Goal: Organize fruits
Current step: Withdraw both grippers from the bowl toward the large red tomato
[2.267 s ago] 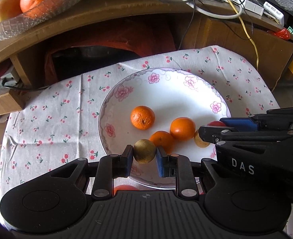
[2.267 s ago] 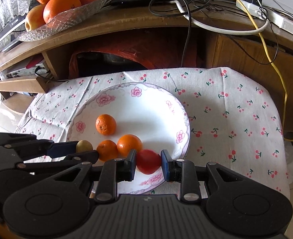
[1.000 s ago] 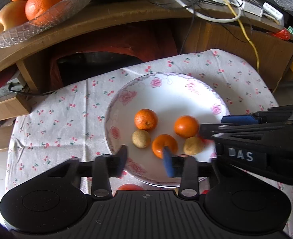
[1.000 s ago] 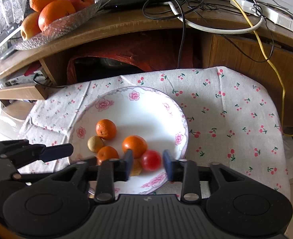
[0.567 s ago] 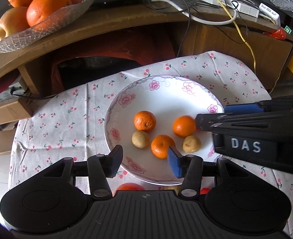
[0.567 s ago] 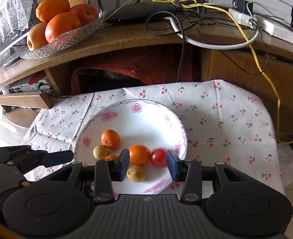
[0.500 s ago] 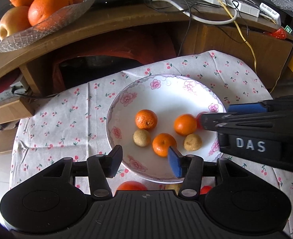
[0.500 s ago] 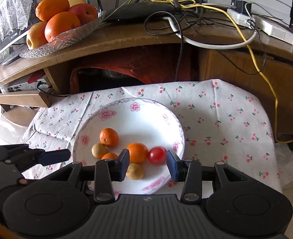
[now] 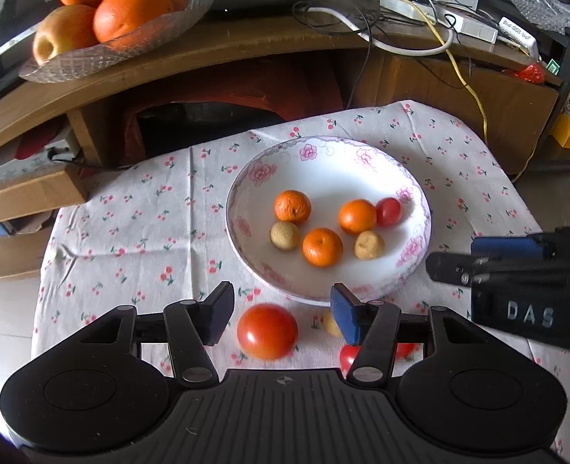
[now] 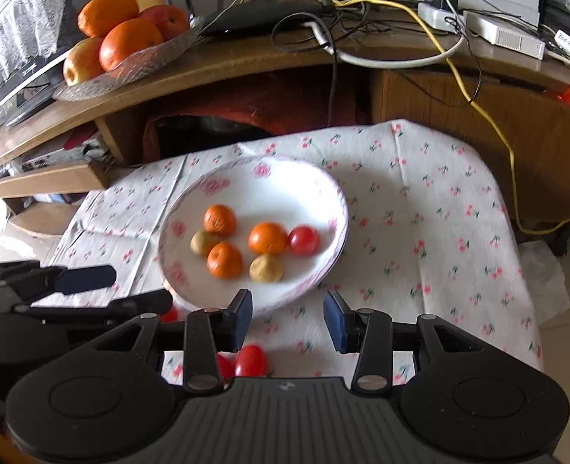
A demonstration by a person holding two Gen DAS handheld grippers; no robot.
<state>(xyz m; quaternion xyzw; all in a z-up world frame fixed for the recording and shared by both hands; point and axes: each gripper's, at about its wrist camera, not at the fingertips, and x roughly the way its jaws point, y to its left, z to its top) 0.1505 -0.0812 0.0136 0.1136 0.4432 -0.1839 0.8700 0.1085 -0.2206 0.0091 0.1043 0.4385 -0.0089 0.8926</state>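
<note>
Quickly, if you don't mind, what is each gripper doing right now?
Left gripper: open, holding nothing.
Right gripper: open, holding nothing.

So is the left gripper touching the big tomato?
Apart. The left wrist view shows cloth on both sides between the open left gripper fingers and the big tomato.

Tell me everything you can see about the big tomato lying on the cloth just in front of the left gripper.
The big tomato is round, glossy and orange-red, with small highlights on its left side, and looks whole. It is larger than the small fruits in the plate. It rests on the cherry-print cloth, just outside the plate's near rim. It lies between the open fingers of the left gripper, nearer the left one, and neither touches it. A small yellowish fruit lies apart to its right.
</note>
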